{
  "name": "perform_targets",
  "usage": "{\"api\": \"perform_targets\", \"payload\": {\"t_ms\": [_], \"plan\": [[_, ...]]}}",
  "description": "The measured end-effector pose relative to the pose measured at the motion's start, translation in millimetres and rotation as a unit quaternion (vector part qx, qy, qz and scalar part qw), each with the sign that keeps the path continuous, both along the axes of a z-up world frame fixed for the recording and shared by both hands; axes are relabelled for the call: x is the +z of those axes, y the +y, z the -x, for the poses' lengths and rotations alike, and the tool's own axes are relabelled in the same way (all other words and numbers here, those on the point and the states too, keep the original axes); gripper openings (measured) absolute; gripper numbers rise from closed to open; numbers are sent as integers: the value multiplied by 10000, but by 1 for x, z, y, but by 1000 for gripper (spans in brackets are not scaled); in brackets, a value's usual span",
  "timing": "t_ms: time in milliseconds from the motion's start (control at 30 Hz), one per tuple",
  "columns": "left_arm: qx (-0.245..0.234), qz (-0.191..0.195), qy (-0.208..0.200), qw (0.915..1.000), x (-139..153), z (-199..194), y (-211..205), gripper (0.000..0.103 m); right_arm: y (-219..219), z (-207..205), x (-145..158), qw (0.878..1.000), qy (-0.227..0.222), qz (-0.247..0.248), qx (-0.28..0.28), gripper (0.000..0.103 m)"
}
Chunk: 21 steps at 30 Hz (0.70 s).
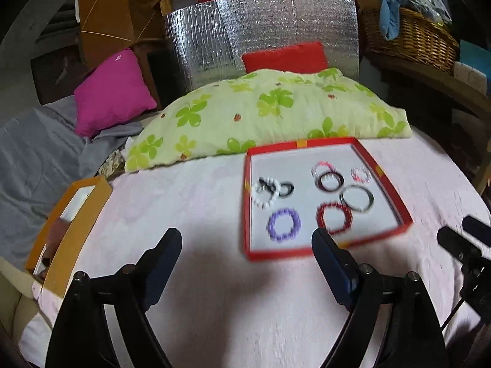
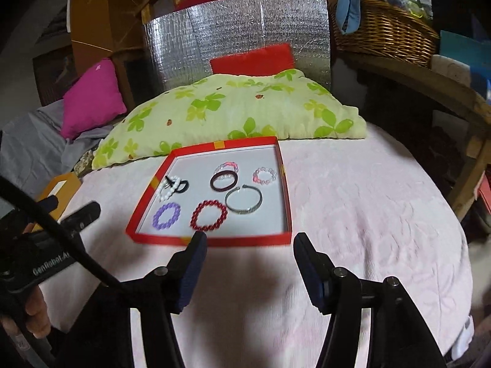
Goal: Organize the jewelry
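A red tray point(image 1: 380, 171) point(image 2: 285, 184) with a white floor lies on the pink bedspread and holds several bracelets: a purple one point(image 1: 283, 224) point(image 2: 166, 216), a red bead one point(image 1: 334, 218) point(image 2: 209, 215), a silver bangle point(image 1: 357, 198) point(image 2: 244, 201), a dark one point(image 2: 224, 181), a white pearl one point(image 1: 265, 194) point(image 2: 167, 190) and a pink one point(image 2: 264, 175). My left gripper point(image 1: 245, 239) is open and empty, just short of the tray's near edge. My right gripper point(image 2: 250, 240) is open and empty at the tray's near edge; it also shows in the left wrist view point(image 1: 463, 233).
An orange box point(image 1: 70, 214) point(image 2: 58, 190) lies at the bed's left edge. A green flowered pillow point(image 1: 270, 113) lies behind the tray, with a magenta cushion point(image 1: 112, 92) to the left. A wicker basket point(image 2: 383, 27) stands on a wooden shelf at right.
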<state>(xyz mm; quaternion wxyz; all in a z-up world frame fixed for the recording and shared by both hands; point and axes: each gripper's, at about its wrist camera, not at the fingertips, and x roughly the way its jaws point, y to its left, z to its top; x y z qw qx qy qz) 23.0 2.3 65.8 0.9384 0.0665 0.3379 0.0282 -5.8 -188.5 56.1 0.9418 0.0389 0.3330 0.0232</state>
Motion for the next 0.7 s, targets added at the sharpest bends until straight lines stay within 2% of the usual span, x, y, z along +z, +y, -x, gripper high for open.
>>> {"api": "perform_targets", "payload": {"t_ms": [300,700], "plan": [[17,2,-144,9999,17,61,11,87,19,52,15,9992,-26,308,257,63],[18,65,-454,9989,48,94,16,87,36,82,34,9989,-82,395,243,63]]}}
